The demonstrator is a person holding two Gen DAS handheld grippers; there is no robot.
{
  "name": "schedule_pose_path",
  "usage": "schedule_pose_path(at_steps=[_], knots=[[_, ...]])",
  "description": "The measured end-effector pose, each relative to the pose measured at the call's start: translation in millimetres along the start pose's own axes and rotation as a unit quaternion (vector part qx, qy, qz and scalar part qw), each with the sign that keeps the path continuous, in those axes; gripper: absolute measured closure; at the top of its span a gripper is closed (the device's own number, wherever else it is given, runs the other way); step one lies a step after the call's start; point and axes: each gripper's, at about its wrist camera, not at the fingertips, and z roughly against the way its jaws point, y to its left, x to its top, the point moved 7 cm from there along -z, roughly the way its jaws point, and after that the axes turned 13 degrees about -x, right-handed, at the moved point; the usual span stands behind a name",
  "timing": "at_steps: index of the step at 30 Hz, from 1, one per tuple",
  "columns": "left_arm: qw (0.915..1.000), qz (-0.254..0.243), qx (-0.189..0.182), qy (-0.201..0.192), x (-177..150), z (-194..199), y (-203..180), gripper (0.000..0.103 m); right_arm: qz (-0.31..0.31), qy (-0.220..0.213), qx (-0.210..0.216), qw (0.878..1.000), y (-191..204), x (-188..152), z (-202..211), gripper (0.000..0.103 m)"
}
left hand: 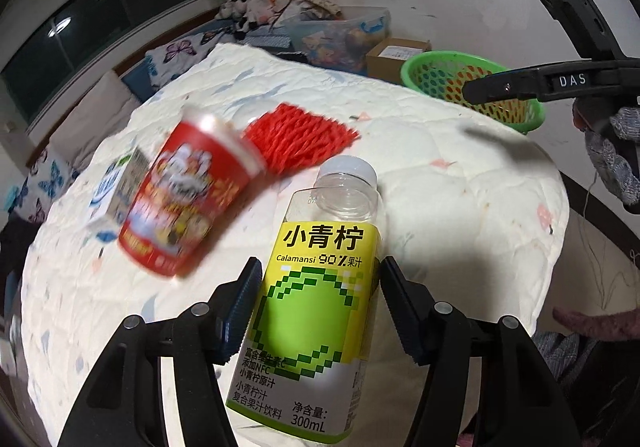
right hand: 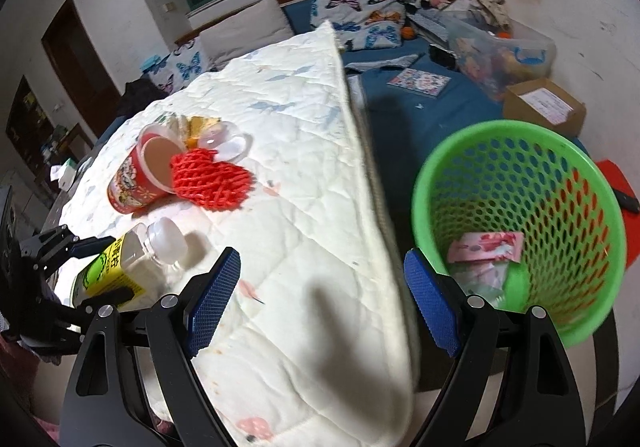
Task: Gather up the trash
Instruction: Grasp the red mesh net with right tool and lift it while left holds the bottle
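Observation:
My left gripper (left hand: 316, 307) is shut on an empty plastic bottle (left hand: 316, 311) with a yellow-green label and white cap, held above the white quilt (left hand: 460, 207); the bottle also shows in the right wrist view (right hand: 120, 271). A red noodle cup (left hand: 188, 203) lies on its side on the quilt, blurred, with a red foam net (left hand: 300, 139) beyond it. My right gripper (right hand: 320, 299) is open and empty, over the quilt's edge beside the green mesh basket (right hand: 520, 207), which holds a pink wrapper (right hand: 486, 247).
A small white-blue carton (left hand: 114, 183) lies left of the cup. A cardboard box (right hand: 544, 107), a clear storage bin (right hand: 500, 55) and stuffed toys sit on the blue bed behind the basket. A clear lid (right hand: 224, 143) lies by the cup.

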Motion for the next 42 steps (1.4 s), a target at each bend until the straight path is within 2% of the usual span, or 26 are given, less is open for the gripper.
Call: schedule_pose_path(at_steps=[14, 21, 30, 32, 34, 42], knots=[[0.9977, 0.054, 0.041, -0.001, -34.2, 29.8, 43.1, 0.045, 0.085, -0.008, 0.052, 0.995, 83.4, 32.1, -25.4, 0.022], [0.9975, 0.061, 0.035, 0.005, -41.1, 25.8, 47.8, 0.044, 0.127, -0.006, 0.064, 0.990, 116.7, 45.5, -47.8, 0.026], [0.9973, 0.071, 0.011, 0.012, -41.5, 18.4, 51.6, 0.043, 0.162, 0.001, 0.071, 0.984, 139.1, 51.5, -78.3, 0.029], [0.9974, 0.069, 0.009, 0.015, -41.6, 15.8, 51.3, 0.043, 0.166, 0.008, 0.072, 0.983, 141.1, 49.6, -85.2, 0.037], [0.9975, 0.067, 0.009, 0.018, -41.5, 13.5, 51.3, 0.043, 0.165, 0.016, 0.079, 0.983, 142.2, 47.4, -91.9, 0.038], [0.9974, 0.069, 0.011, 0.019, -39.3, 7.6, 49.1, 0.044, 0.161, 0.010, 0.087, 0.983, 137.4, 42.4, -82.7, 0.056]])
